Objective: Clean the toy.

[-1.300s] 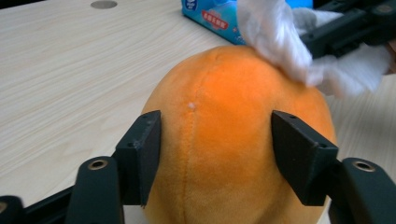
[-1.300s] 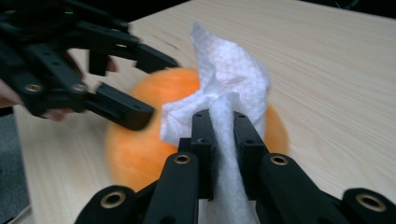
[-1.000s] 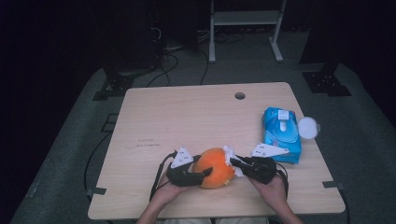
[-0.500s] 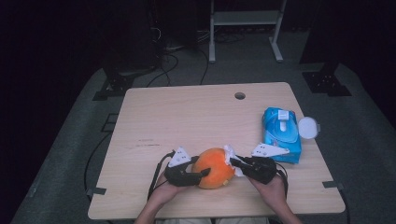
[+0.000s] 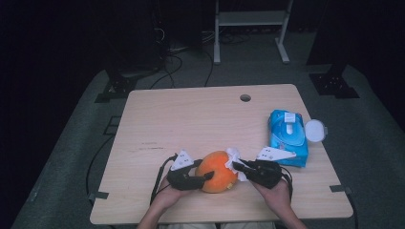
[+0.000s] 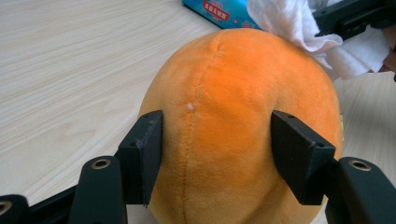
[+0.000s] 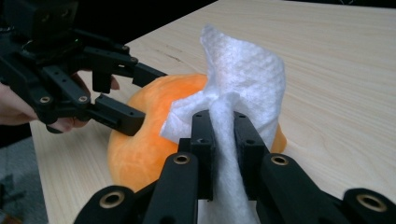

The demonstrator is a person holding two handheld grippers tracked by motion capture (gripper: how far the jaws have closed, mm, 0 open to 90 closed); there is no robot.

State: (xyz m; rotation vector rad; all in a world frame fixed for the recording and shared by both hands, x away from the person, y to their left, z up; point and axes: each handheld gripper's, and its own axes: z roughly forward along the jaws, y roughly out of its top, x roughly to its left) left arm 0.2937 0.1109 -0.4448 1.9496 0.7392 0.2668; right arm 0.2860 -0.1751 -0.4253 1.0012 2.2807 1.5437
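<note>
An orange plush ball rests on the wooden table near its front edge. My left gripper is shut on the ball, its jaws pressing both sides of it. My right gripper is shut on a white wipe that lies against the ball's upper right side. In the right gripper view the left gripper clamps the ball from the left. In the left gripper view the wipe sits on the ball's far top right.
A blue pack of wet wipes lies at the table's right, its round white lid flipped open toward the edge. A cable hole is near the far edge. Dark floor, cables and a metal stand lie beyond.
The ball and both grippers have shifted slightly; the wipe stays pressed on the ball's right side.
</note>
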